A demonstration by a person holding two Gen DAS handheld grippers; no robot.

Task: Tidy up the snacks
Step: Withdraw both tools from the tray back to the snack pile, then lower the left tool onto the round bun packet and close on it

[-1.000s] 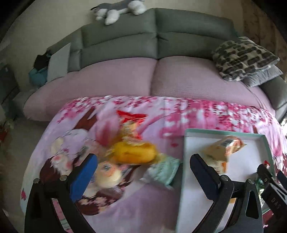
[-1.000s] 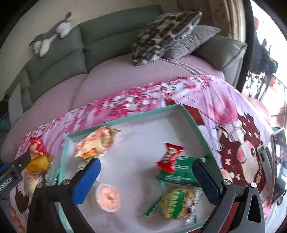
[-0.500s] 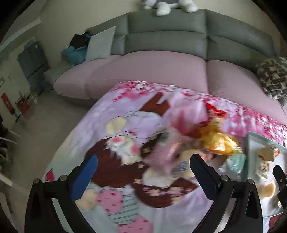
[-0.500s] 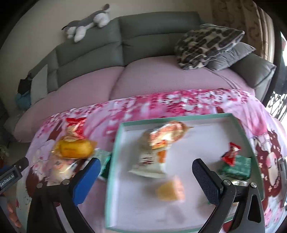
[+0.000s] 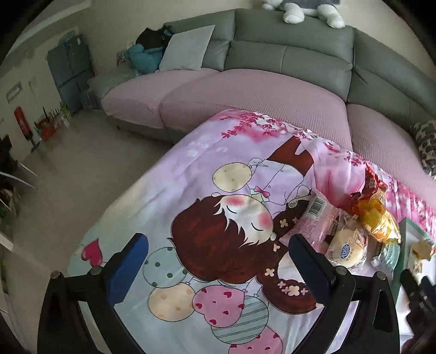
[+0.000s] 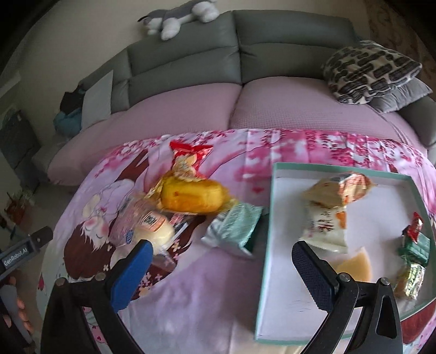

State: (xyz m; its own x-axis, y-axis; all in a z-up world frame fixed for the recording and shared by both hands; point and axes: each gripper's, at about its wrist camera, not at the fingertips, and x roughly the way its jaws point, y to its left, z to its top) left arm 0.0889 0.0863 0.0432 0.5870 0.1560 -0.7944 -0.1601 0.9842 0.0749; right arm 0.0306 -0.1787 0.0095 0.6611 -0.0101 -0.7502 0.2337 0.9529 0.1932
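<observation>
A loose pile of snacks lies on the cartoon-print tablecloth (image 6: 190, 294): a yellow cake (image 6: 190, 197), a red-topped packet (image 6: 189, 159), a round bun (image 6: 155, 231) and a mint-green pack (image 6: 234, 226). To their right a white tray with a teal rim (image 6: 268, 217) holds several wrapped snacks, among them an orange-white bag (image 6: 338, 188) and a red and green sweet (image 6: 414, 237). My right gripper (image 6: 220, 275) is open and empty, low in front of the pile and tray edge. My left gripper (image 5: 218, 269) is open and empty over the cloth's left part, with the bun (image 5: 346, 250) to its right.
A grey sofa with pink seat covers (image 6: 245, 103) runs behind the table. A patterned cushion (image 6: 368, 70) and a plush toy (image 6: 179, 16) lie on it. Bare floor (image 5: 68, 174) and shelving lie to the left of the table.
Both views have swung left. The left gripper moved away from the pile to the cloth's left part. The right gripper moved from over the tray to the pile's edge. Both stay open.
</observation>
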